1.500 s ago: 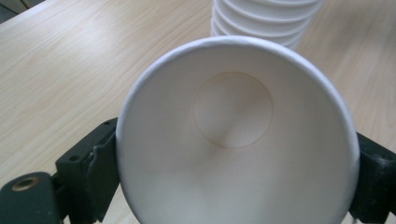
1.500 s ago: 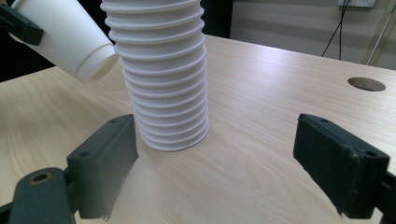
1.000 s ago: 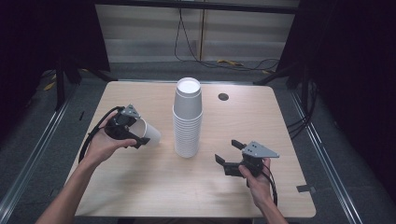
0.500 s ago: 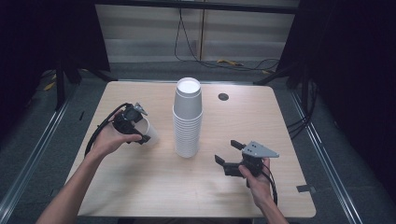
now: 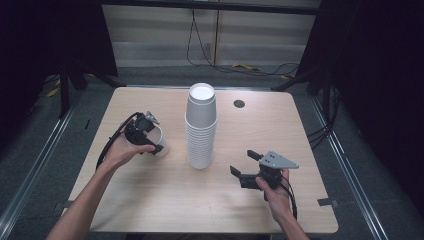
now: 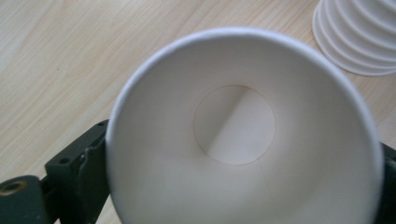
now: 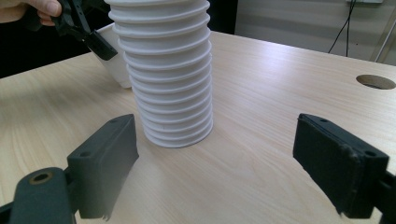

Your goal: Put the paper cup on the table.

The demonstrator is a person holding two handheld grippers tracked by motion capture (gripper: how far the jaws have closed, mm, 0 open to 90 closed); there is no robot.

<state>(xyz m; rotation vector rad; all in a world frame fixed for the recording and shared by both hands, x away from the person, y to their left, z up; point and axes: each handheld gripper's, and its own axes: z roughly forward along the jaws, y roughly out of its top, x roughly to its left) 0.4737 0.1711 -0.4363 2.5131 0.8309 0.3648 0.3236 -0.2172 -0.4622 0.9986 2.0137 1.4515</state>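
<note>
A tall stack of upturned white paper cups (image 5: pixel 201 127) stands at the middle of the wooden table (image 5: pixel 150 200). Just left of it, my left gripper (image 5: pixel 153 142) is shut on a single white paper cup (image 5: pixel 160 139), held low over the table. In the left gripper view this cup (image 6: pixel 243 135) shows its open mouth, with a black finger (image 6: pixel 79 177) pressed against its wall. My right gripper (image 5: pixel 244 164) hovers right of the stack, open and holding nothing. In the right gripper view the stack (image 7: pixel 166 70) stands ahead of the wide-apart jaws (image 7: pixel 233 172).
A round cable hole (image 5: pixel 239 103) lies in the table behind the stack's right side. Bare wood extends along the front and right of the table. Black cables trail from both grippers, and the floor around the table is dark.
My left hand has turned a little with the cup, so that the gripper now covers more of it. The right gripper and the stack have stayed still.
</note>
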